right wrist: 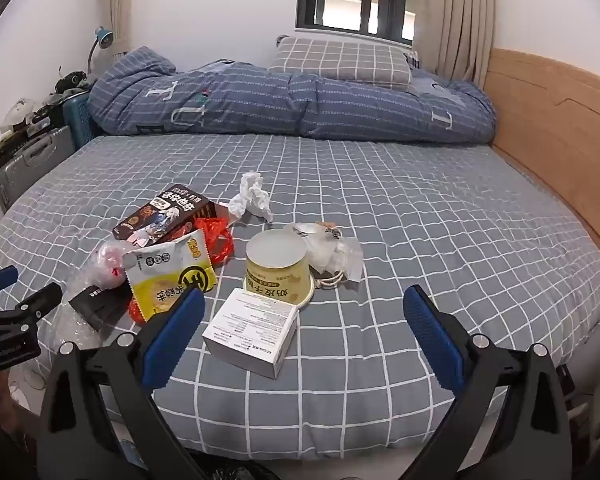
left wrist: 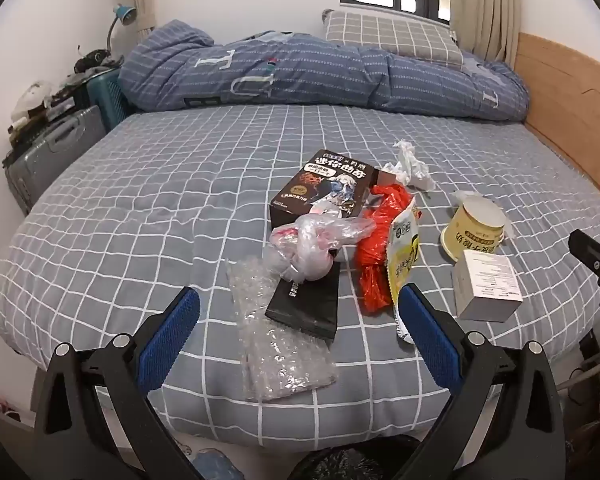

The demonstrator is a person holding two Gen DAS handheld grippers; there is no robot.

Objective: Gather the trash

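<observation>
Trash lies on the grey checked bed (left wrist: 140, 220). In the left wrist view: bubble wrap (left wrist: 276, 344), a black packet (left wrist: 306, 304), a knotted clear bag (left wrist: 316, 244), a dark snack box (left wrist: 324, 188), a red bag (left wrist: 380, 248), a yellow snack wrapper (left wrist: 404, 252), a crumpled tissue (left wrist: 410, 164), an upturned yellow cup (left wrist: 474, 228) and a white box (left wrist: 486, 284). My left gripper (left wrist: 300, 300) is open over the bubble wrap and black packet. My right gripper (right wrist: 304, 300) is open around the white box (right wrist: 254, 332), near the cup (right wrist: 278, 268) and wrapper (right wrist: 170, 276).
A rolled blue quilt (left wrist: 320, 72) and a pillow (left wrist: 392, 36) lie at the far side. A wooden headboard (left wrist: 572, 112) is on the right. Suitcases (left wrist: 52, 152) stand left of the bed. A black-lined bin (left wrist: 352, 460) sits below the near bed edge.
</observation>
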